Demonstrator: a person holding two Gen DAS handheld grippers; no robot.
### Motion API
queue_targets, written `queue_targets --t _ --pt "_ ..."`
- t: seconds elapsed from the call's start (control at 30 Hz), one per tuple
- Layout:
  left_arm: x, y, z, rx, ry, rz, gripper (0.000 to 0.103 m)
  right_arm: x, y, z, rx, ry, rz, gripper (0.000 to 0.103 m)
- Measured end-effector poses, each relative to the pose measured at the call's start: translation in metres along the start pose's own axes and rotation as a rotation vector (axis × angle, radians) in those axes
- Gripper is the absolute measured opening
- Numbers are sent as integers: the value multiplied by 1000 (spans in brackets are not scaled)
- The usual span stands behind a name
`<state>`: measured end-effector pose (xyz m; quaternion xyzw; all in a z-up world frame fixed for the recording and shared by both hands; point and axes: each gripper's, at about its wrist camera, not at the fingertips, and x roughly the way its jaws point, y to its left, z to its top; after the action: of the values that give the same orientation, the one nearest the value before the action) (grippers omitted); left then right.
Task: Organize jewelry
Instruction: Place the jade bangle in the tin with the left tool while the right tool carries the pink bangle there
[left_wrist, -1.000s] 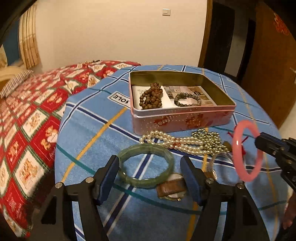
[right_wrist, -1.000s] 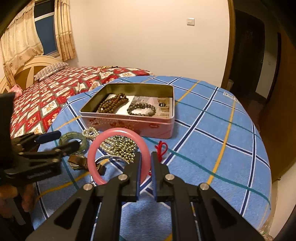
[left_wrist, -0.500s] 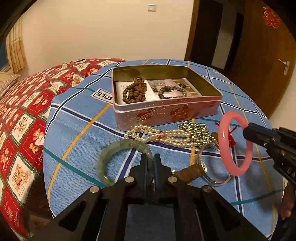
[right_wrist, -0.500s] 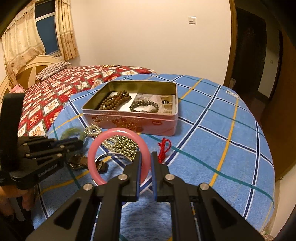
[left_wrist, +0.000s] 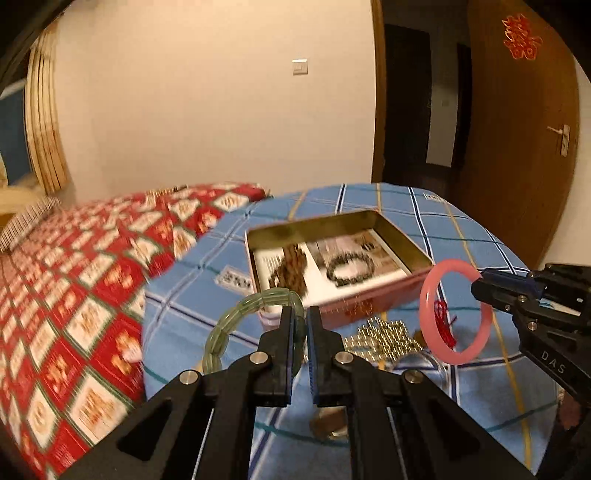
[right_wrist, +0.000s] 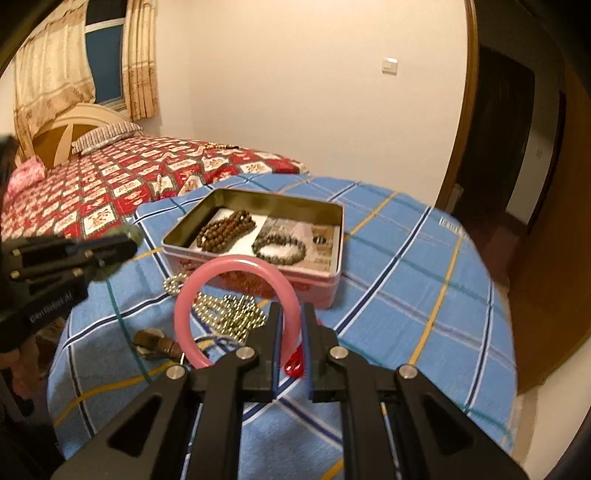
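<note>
My left gripper (left_wrist: 300, 325) is shut on a green jade bangle (left_wrist: 236, 317) and holds it in the air, near the front left corner of the pink tin box (left_wrist: 373, 299). My right gripper (right_wrist: 291, 325) is shut on a pink bangle (right_wrist: 236, 306), held above the table before the tin (right_wrist: 295, 282). The pink bangle (left_wrist: 456, 310) and right gripper (left_wrist: 480, 286) also show in the left wrist view. The tin holds a brown bead bracelet (right_wrist: 225, 230) and a dark bead bracelet (right_wrist: 280, 249).
On the blue checked tablecloth (right_wrist: 406, 280) lie a gold bead chain (right_wrist: 229, 314), a watch with a brown strap (right_wrist: 155, 343) and a red cord (right_wrist: 295, 363). A bed with a red quilt (right_wrist: 122, 181) stands to the left. A wooden door (left_wrist: 517, 147) is at the right.
My left gripper closed on the green bangle and lifted it off the table. My right gripper kept hold of the pink bangle and moved a little toward the tin.
</note>
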<state>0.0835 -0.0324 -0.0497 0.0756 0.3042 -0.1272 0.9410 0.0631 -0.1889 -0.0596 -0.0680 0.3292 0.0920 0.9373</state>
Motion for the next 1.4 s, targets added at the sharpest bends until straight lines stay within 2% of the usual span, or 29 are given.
queue_targets --t 0.47,0.93,1.4 --pt "34 1 35 42 -66 13 5 24 -5 43 -138 -41 -114 12" --pt "76 -6 50 45 -35 12 5 65 -18 63 -192 3 -162 12" --pt "109 -6 57 33 -1 22 5 101 -24 72 -177 51 -161 12"
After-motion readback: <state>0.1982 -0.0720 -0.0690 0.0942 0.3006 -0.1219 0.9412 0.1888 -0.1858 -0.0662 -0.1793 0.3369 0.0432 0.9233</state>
